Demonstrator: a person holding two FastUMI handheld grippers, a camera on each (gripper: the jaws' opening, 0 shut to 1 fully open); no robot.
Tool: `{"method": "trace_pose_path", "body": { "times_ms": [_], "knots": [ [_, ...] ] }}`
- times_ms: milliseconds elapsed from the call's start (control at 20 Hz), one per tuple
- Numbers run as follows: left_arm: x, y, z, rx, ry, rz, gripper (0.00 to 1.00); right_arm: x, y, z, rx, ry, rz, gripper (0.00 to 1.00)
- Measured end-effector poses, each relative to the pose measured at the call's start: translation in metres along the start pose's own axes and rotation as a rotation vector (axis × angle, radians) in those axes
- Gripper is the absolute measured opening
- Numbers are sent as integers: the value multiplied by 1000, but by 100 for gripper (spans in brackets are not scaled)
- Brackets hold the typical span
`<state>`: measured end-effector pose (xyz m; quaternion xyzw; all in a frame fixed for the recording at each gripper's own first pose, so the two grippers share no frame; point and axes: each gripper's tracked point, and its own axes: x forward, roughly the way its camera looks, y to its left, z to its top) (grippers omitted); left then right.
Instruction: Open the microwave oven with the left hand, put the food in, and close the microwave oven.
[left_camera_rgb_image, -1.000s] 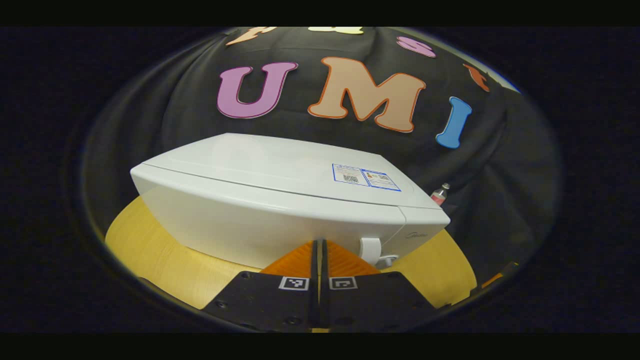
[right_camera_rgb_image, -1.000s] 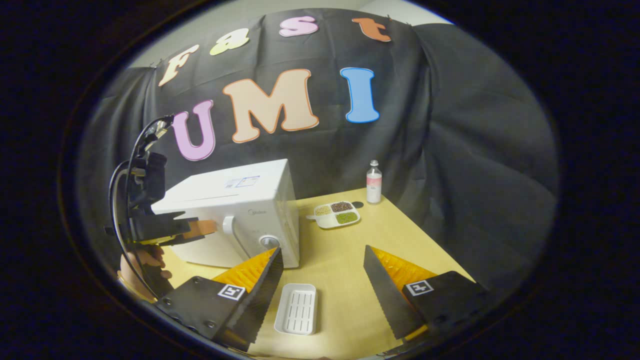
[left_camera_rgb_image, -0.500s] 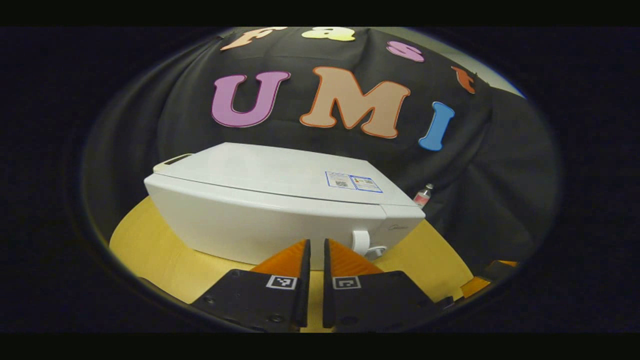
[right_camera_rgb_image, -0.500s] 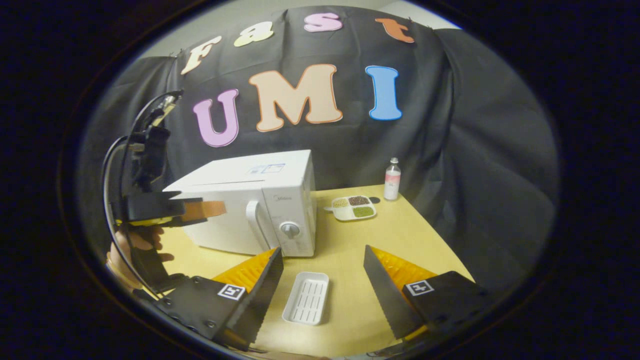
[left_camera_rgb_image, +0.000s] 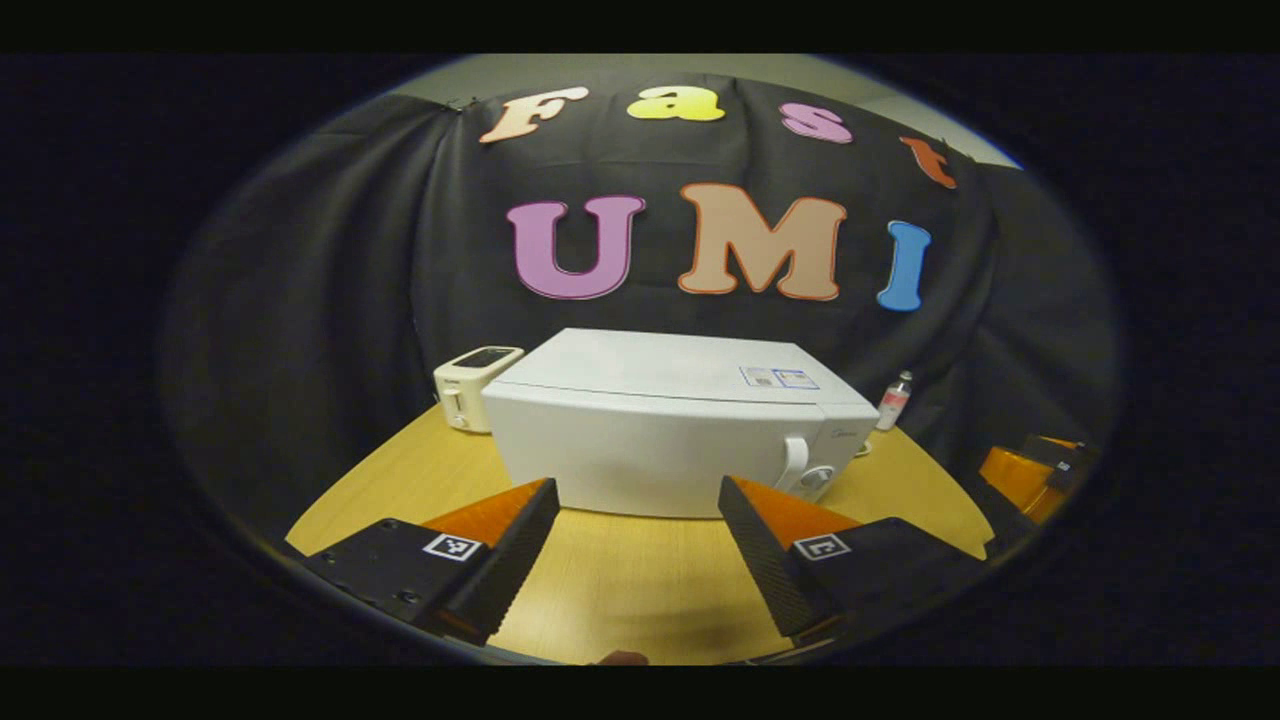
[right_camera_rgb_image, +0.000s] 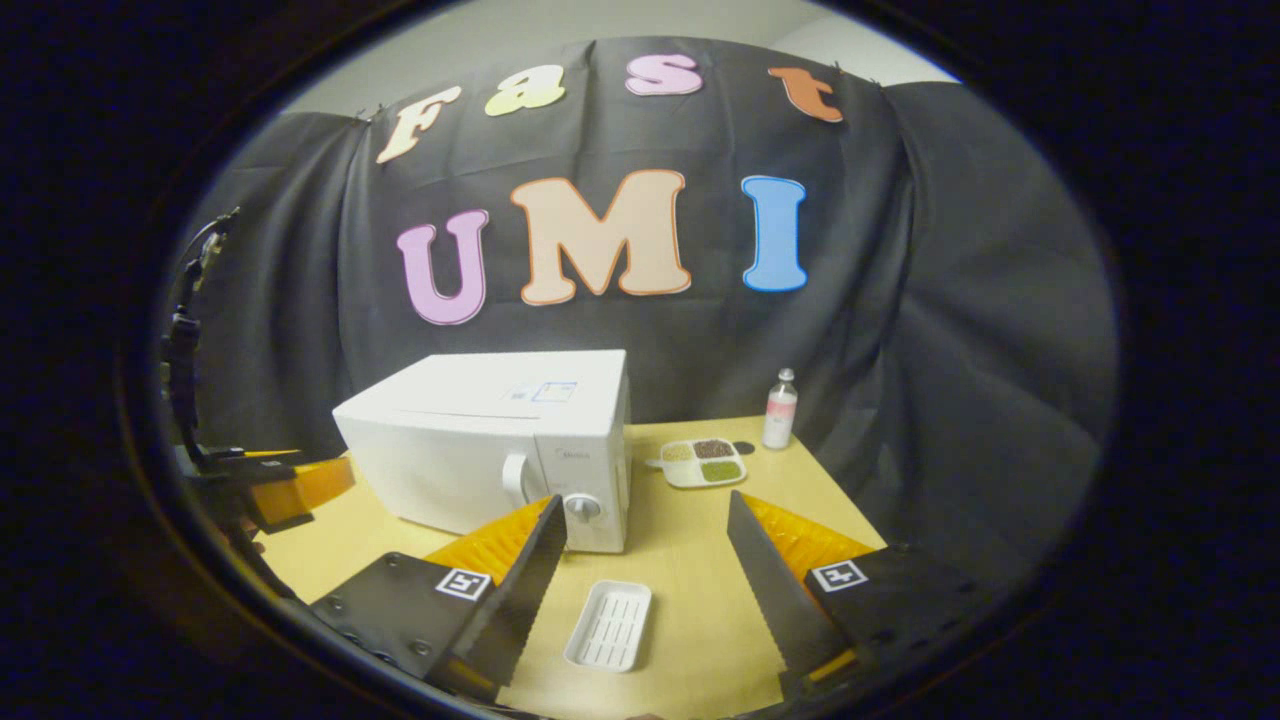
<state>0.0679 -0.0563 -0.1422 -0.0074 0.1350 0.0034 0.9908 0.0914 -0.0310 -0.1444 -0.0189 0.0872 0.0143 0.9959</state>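
both tongs (left_camera_rgb_image: 638, 545) (right_camera_rgb_image: 645, 570) hover spread apart before the closed microwave (left_camera_rgb_image: 680, 420).

The left gripper (left_camera_rgb_image: 635, 545) carries two wedge-shaped fingers (left_camera_rgb_image: 500, 555) with finely ribbed inner faces, each mounted on a flat dark plate. Each plate bears a small square black-and-white marker (left_camera_rgb_image: 450, 546) and round screw heads near its outer corner. The right gripper (right_camera_rgb_image: 645, 580) is built alike: saw-toothed finger edges, ridged side panels, a square marker (right_camera_rgb_image: 838, 575) on each dark plate, and screws along the left plate. In the right gripper view the left gripper's body (right_camera_rgb_image: 255, 480) shows dark blocks, with thin black cables (right_camera_rgb_image: 185, 330) looping up above it
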Motion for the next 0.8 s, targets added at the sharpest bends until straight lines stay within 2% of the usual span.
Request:
{"method": "trace_pose_path", "body": {
  "times_ms": [200,250,300,350,450,800],
  "knots": [
    [-23,18,51,-3,-106,30,96,-18,8,46,-37,-81,57,100],
    [-27,18,60,-11,-126,25,94,-23,9,55,-49,-94,61,92],
    [-30,16,69,-19,-145,19,94,-27,10,62,-62,-108,67,92],
    [-34,16,73,-20,-158,19,99,-30,12,66,-71,-114,73,92],
    [-38,14,79,-11,-179,23,96,-35,16,73,-87,-130,78,92],
    [-39,-6,80,12,-183,-18,99,-43,23,71,-126,-139,83,94]
  ]
}}
